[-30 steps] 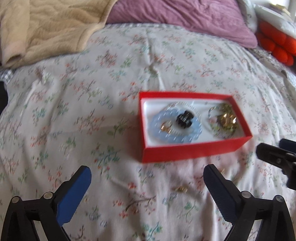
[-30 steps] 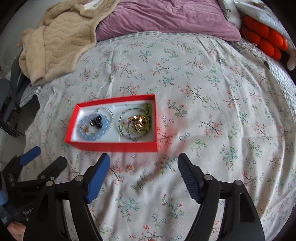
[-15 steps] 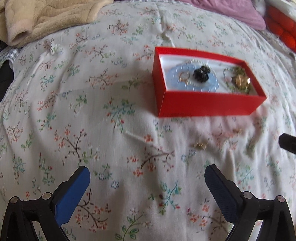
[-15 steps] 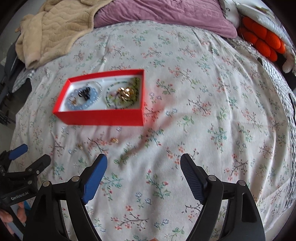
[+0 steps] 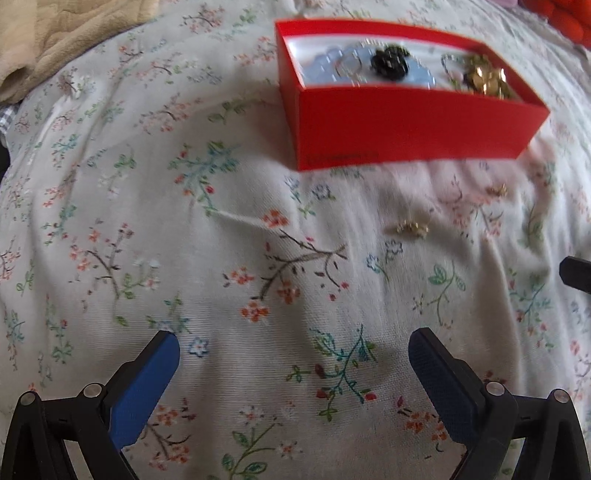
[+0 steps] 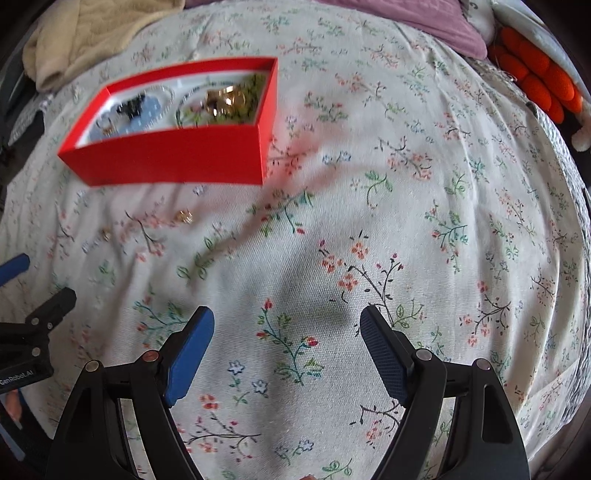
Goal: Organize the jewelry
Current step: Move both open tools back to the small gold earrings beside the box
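Note:
A red box [image 5: 406, 125] [image 6: 166, 155] sits on the floral bedsheet, holding a pale blue bead bracelet, a black piece, a gold piece and green beads. Two small gold pieces lie loose on the sheet in front of it: one [image 5: 412, 228] [image 6: 107, 233] nearer, another [image 5: 496, 190] [image 6: 184, 216] further right. My left gripper [image 5: 293, 341] stands open low over the sheet, short and left of the nearer gold piece. My right gripper [image 6: 286, 321] is open too, over bare sheet to the right of the box. Neither holds anything.
A beige quilted blanket [image 6: 92, 33] lies bunched at the far left, a purple pillow [image 6: 424, 22] at the back, an orange knitted thing [image 6: 535, 81] at the far right. The left gripper's frame [image 6: 33, 332] shows at the right view's left edge.
Both grippers have sunk toward the sheet and tipped further down, so the box has slid to the top of both views and grown larger. Both stayed open.

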{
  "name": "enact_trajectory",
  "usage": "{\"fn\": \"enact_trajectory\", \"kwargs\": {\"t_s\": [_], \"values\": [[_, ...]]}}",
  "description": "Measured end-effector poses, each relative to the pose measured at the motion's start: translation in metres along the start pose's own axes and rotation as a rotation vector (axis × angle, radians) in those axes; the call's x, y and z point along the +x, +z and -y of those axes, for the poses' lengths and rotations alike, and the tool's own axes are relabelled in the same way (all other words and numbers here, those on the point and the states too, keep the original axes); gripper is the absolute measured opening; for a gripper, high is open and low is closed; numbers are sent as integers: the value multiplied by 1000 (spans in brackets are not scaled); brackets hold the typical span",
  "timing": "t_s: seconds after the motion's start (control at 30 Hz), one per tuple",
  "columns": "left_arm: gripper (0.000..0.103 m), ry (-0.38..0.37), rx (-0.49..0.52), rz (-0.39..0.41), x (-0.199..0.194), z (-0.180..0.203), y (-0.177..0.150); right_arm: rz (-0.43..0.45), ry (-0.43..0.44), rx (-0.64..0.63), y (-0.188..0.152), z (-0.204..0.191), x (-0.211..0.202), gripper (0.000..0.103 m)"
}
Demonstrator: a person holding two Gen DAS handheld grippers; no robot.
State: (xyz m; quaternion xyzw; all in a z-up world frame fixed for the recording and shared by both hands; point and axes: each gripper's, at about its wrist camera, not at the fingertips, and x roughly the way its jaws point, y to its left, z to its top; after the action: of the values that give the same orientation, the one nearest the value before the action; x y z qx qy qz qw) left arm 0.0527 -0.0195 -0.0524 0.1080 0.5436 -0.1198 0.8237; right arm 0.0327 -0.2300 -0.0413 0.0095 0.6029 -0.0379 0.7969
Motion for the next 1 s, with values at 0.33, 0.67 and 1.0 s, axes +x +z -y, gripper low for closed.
{"fn": "enact_trajectory", "kwargs": {"t_s": [0.33, 0.67, 1.0], "values": [[102, -4, -13, 18, 11, 1, 3, -3, -15, -38, 0, 6, 18, 97], [72, -138, 13, 115, 0, 15, 16, -12, 0, -47, 6, 21, 22, 98], [37, -230, 47, 147, 1, 30, 24, -14, 10, -35, 7, 23, 20, 98]]}}
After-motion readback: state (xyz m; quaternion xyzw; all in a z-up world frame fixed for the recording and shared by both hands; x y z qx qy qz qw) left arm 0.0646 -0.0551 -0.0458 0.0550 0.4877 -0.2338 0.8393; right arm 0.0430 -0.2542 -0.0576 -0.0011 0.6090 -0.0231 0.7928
